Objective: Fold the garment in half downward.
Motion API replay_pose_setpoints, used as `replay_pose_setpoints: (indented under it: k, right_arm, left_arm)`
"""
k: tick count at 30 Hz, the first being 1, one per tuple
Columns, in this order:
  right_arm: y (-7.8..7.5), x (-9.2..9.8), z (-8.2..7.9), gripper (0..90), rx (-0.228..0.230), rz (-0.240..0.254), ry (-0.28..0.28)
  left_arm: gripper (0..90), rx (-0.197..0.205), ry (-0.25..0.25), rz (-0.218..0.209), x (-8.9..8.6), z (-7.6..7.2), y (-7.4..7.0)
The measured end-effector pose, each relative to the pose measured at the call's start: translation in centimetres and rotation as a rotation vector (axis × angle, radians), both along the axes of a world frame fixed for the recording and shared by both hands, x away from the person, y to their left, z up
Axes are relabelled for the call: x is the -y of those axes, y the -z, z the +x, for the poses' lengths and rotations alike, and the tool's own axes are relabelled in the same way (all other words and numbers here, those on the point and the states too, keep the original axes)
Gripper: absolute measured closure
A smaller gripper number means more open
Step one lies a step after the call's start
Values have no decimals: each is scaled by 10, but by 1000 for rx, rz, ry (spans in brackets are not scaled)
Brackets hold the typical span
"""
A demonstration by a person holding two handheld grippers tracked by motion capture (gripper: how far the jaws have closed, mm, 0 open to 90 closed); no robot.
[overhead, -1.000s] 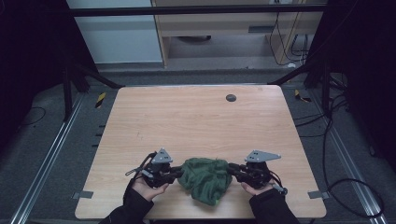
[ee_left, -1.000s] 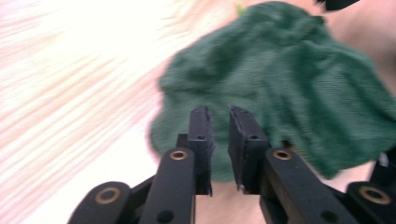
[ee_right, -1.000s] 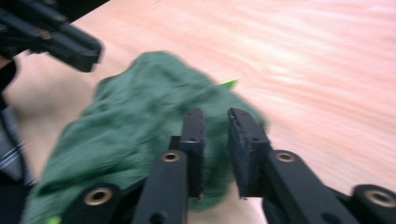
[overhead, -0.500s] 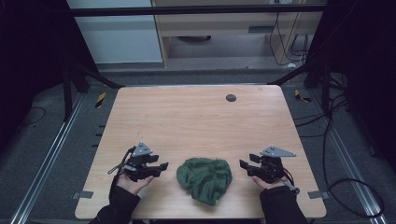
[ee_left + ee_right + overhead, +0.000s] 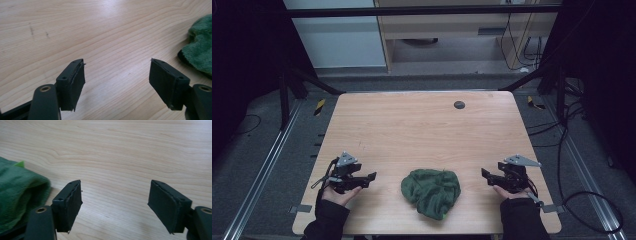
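Note:
A crumpled green cloth (image 5: 432, 192) lies in a heap near the front edge of the wooden table (image 5: 422, 130), between both hands. My left gripper (image 5: 370, 178) rests on the table to the cloth's left, jaws wide open and empty (image 5: 117, 75); the cloth's edge (image 5: 200, 47) sits at the right of the left gripper view. My right gripper (image 5: 486, 175) rests to the cloth's right, also wide open with nothing between its jaws (image 5: 115, 197); the cloth (image 5: 17, 187) lies at the left of the right gripper view. Neither gripper touches the cloth.
A small dark round disc (image 5: 459, 104) sits near the table's far edge. Dark floor, metal rails and cables (image 5: 572, 145) surround the table. Bare wood stretches across the table's middle and back.
Both grippers have let go of the cloth and drawn apart sideways, left going left and right going right. The cloth stays heaped where it was.

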State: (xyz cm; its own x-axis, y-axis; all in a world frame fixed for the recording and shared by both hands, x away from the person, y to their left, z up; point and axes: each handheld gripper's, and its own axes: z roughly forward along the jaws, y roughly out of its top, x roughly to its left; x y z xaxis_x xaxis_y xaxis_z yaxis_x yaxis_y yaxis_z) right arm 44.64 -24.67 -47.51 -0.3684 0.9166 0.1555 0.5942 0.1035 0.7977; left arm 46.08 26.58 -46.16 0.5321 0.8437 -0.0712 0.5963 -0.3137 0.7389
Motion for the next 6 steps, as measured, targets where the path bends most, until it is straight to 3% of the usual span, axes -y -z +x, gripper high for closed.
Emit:
replay_pose_setpoints:
  k: [6]
  right_arm:
    - [3, 9, 2, 216, -4, -28, 35]
  left_arm:
    - [238, 13, -41, -2, -16, 2, 0]
